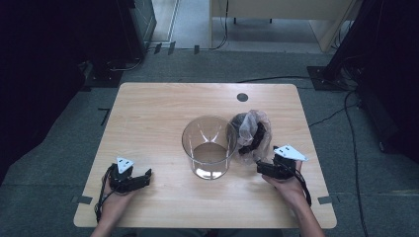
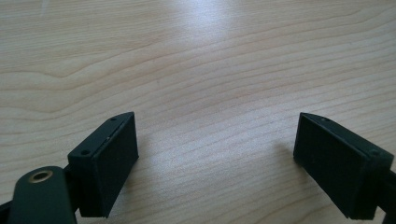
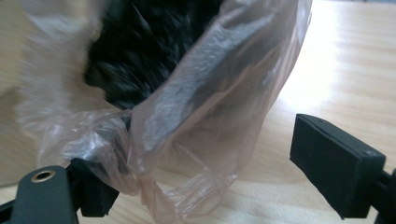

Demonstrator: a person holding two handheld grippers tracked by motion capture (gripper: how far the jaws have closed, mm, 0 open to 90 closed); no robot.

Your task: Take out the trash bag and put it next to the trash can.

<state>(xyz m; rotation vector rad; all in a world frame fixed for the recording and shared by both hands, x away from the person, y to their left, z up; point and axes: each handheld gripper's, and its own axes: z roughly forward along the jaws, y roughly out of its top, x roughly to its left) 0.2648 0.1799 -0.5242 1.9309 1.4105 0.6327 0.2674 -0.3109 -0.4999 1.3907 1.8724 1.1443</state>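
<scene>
Right hand-held gripper [image 1: 260, 167]: jaws spread wide, gripped nothing, loose film of clear plastic bag [image 1: 251, 133] draped over one jaw. Bag with dark contents: lay on wooden desk [image 1: 158, 108], just beside clear glass cylinder [image 1: 209, 146]. Left hand-held gripper [image 1: 144, 177]: rested on desk, jaws wide, empty.

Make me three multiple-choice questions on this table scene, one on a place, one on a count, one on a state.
1. Where does the bag lie?
A. right of the jar
B. inside the jar
C. by the left gripper

2. How many jars stand on the table?
A. one
B. two
C. three

3. How do the right gripper's jaws stand?
A. shut on the jar
B. open, bag film between them
C. shut on nothing

Answers:
1 A, the bag leans at the jar's right side.
2 A, a single clear jar.
3 B, the jaws stand wide apart around loose film.
</scene>
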